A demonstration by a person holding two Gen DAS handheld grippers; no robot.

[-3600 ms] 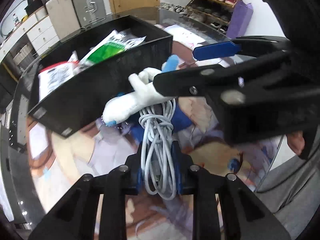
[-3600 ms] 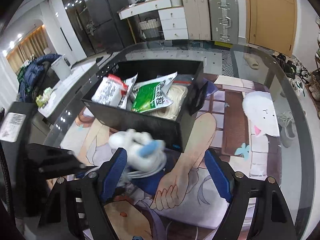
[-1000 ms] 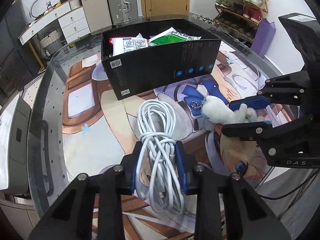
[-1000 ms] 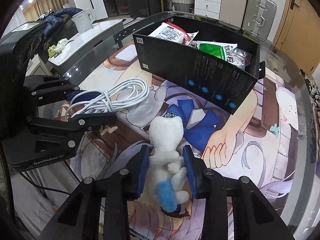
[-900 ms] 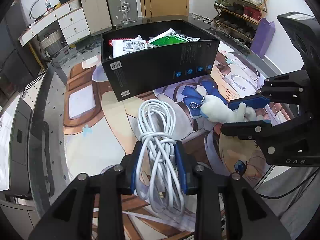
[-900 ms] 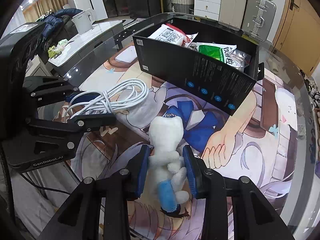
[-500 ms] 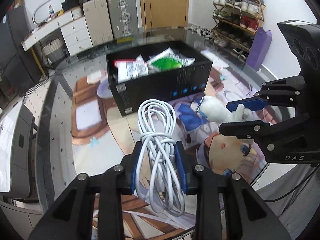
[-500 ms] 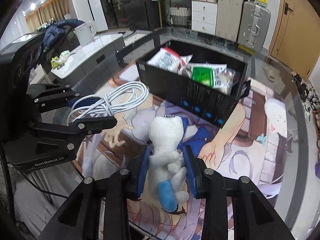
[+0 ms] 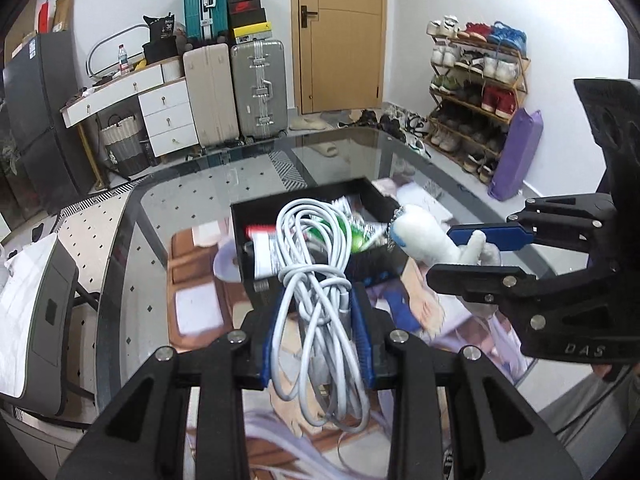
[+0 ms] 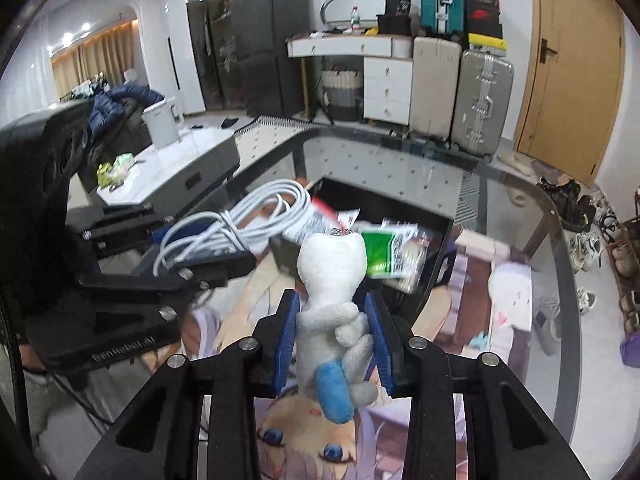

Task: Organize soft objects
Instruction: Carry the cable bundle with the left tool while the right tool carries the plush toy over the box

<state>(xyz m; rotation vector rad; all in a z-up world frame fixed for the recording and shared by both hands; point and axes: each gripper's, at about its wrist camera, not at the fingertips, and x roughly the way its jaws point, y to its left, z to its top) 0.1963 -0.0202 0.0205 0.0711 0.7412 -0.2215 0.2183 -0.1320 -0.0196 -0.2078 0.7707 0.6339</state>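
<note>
1. Black box (image 9: 360,264) lies ahead of & below both grippers, mid-table; long axis runs left-right across the views, open top already part-filled w/ crinkly packets (image 10: 384,252).
2. Left gripper (image 9: 316,320) clamped on white cable bundle (image 9: 316,264): smooth rubbery loops, long axis pointing at the box, held clear of the mat.
3. Right gripper (image 10: 332,332) squeezed on plush toy (image 10: 332,280): fuzzy white body, blue limb near, metal keychain at far end.
4. Both about equally near the box; likely next: carry over the near wall, drop in.
</note>
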